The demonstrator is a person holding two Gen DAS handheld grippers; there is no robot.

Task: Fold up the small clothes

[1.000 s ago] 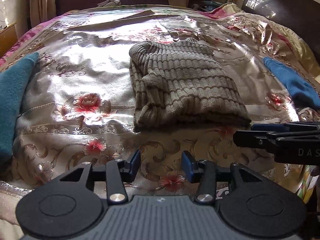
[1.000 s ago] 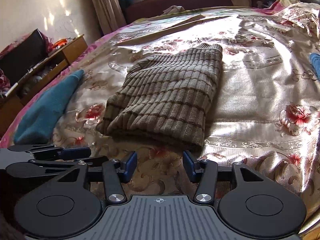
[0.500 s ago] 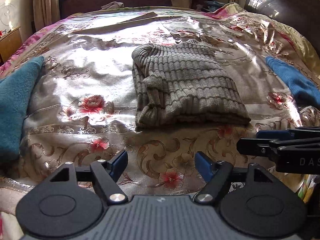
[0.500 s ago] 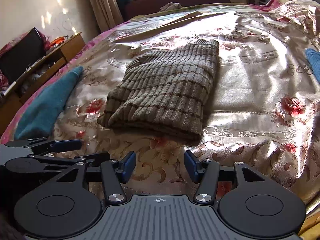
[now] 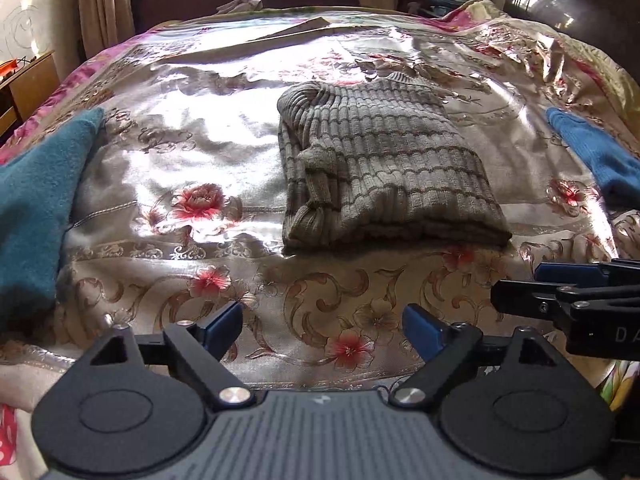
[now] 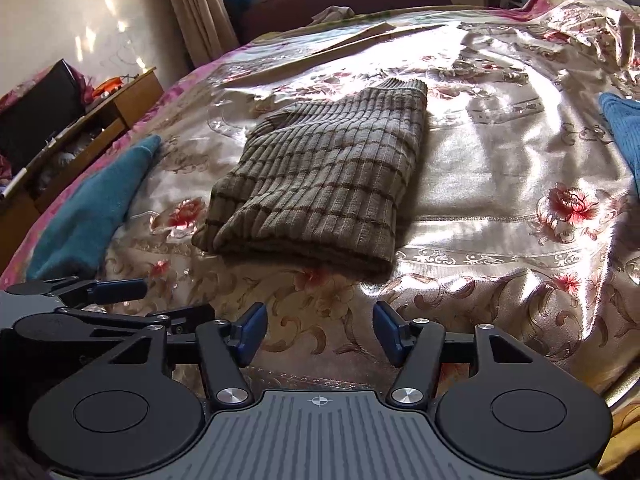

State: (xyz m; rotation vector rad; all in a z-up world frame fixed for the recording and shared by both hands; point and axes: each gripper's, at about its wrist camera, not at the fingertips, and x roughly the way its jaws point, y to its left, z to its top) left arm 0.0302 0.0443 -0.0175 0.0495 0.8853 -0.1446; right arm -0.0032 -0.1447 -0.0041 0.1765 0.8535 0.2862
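A folded grey-brown striped knit sweater (image 5: 384,164) lies in the middle of the bed; it also shows in the right wrist view (image 6: 324,184). My left gripper (image 5: 322,328) is open and empty, low over the bedspread in front of the sweater's near edge. My right gripper (image 6: 318,330) is open and empty, also short of the sweater. The right gripper shows side-on at the right of the left wrist view (image 5: 568,296). The left gripper shows side-on at the left of the right wrist view (image 6: 108,300).
The bed has a shiny floral bedspread (image 5: 192,152). A teal cloth (image 5: 36,208) lies at the left edge, a blue cloth (image 5: 596,152) at the right. A wooden cabinet (image 6: 80,128) stands left of the bed. A dark headboard (image 5: 576,4) is at the far right.
Both grippers have opened wider, the left one most. Both have drawn back a little from the sweater, which has not moved.
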